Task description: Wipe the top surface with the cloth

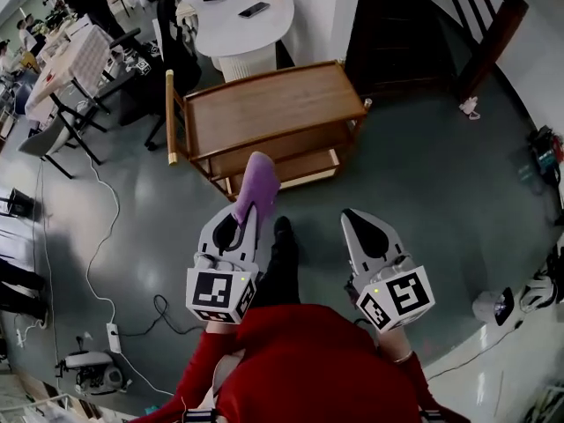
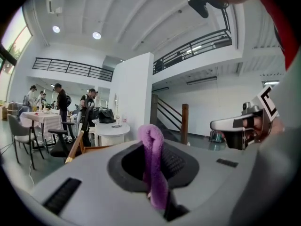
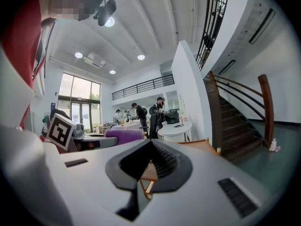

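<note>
- The left tool (image 1: 250, 208) is clamped on the purple cloth (image 1: 256, 181). The cloth stands up out of the tool's tips as a folded loop (image 2: 151, 160).
- The right tool (image 1: 352, 219) is empty, with its jaws drawn together to a point (image 3: 149, 148).
- Both tools are held side by side over the grey floor (image 1: 414, 161), on the near side of the wooden cart (image 1: 273, 104).
- The cloth is not on the cart's top, which is bare.
- A round white table (image 1: 231, 26) stands beyond the cart.

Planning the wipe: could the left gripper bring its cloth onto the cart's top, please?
Probably yes: the left gripper, shut on the cloth, faces the cart across open floor; its top looks bare.
</note>
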